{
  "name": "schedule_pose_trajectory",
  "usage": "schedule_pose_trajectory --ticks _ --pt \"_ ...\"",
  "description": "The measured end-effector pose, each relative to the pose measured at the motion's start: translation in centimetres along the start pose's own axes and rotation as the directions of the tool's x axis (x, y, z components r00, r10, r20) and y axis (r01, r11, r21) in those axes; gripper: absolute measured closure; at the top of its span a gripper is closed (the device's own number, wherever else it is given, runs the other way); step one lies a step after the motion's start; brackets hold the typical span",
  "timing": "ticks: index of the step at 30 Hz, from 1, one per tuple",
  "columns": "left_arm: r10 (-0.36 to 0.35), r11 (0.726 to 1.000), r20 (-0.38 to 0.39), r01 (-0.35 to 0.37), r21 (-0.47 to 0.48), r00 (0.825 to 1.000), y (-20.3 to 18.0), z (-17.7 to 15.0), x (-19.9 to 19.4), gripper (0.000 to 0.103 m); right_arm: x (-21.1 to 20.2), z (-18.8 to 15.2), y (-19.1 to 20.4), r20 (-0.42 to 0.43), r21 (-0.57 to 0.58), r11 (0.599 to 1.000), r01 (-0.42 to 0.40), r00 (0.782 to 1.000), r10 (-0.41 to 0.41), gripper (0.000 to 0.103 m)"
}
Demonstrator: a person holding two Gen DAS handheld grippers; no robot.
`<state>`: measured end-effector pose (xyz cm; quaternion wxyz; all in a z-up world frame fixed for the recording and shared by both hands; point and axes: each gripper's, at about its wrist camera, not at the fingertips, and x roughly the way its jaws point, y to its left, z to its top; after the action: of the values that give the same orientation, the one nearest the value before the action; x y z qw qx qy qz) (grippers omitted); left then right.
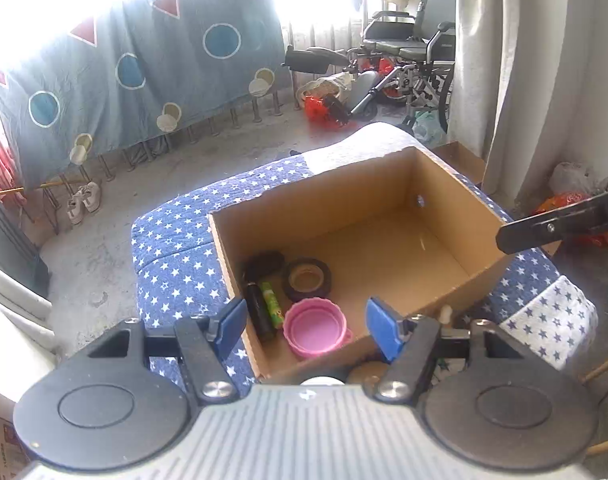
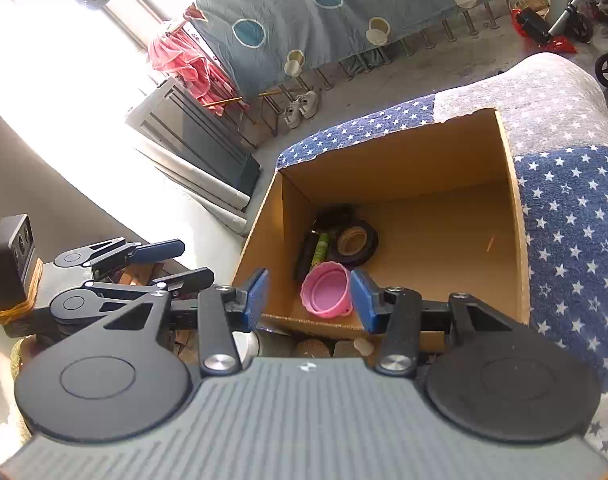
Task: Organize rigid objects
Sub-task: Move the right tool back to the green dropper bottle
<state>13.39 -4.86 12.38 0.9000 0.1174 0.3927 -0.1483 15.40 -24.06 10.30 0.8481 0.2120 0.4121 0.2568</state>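
An open cardboard box [image 1: 443,184] stands on a blue star-patterned cloth [image 1: 172,248]. In its near left corner lie a pink collapsible bowl [image 1: 313,328], a black tape roll [image 1: 307,279], a green tube [image 1: 272,304] and a black cylinder [image 1: 260,312]. My left gripper [image 1: 308,326] hovers over that corner, open and empty. In the right wrist view the box [image 2: 517,216], bowl [image 2: 325,288], tape roll [image 2: 353,242] and tube [image 2: 320,252] lie below my right gripper [image 2: 309,296], whose jaws stand apart and hold nothing. The left gripper [image 2: 176,264] shows at the left.
Small round brownish items [image 2: 311,348] lie just before the box's near wall. On the floor beyond are a patterned sheet on a rack [image 1: 144,72], white shoes [image 1: 84,200], a wheelchair [image 1: 407,52] and a curtain [image 1: 523,60].
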Motion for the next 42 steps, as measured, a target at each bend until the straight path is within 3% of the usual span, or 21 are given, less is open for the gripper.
schedule_pose_trajectory --ticks 5,12,20,32,42 --pt "-0.012 1.0 0.019 0.012 0.017 1.0 -2.9 -3.8 -1.2 0.035 -1.3 -5.3 -0.6 0.021 0.025 0.999 0.042 0.999 -0.042 0.057" --pt "-0.014 0.999 -0.007 0.013 -0.029 1.0 -6.0 -6.6 1.5 0.035 0.4 -9.5 -1.6 0.057 0.061 0.994 0.089 0.994 -0.092 0.057" --pt "-0.009 0.997 -0.046 0.005 -0.079 0.999 -7.1 -7.3 4.1 0.035 2.9 -11.1 -2.1 0.072 0.111 0.989 0.093 0.992 -0.101 0.056" --pt "0.047 0.997 -0.081 -0.052 -0.053 0.996 -7.6 -7.4 5.6 0.035 4.0 -10.8 -2.0 0.068 0.116 0.989 0.095 0.992 -0.104 0.055" --pt "0.038 0.999 -0.096 -0.041 -0.029 0.995 -8.3 -7.6 7.0 0.031 4.8 -11.1 -3.1 0.057 0.135 0.985 0.104 0.992 -0.112 0.053"
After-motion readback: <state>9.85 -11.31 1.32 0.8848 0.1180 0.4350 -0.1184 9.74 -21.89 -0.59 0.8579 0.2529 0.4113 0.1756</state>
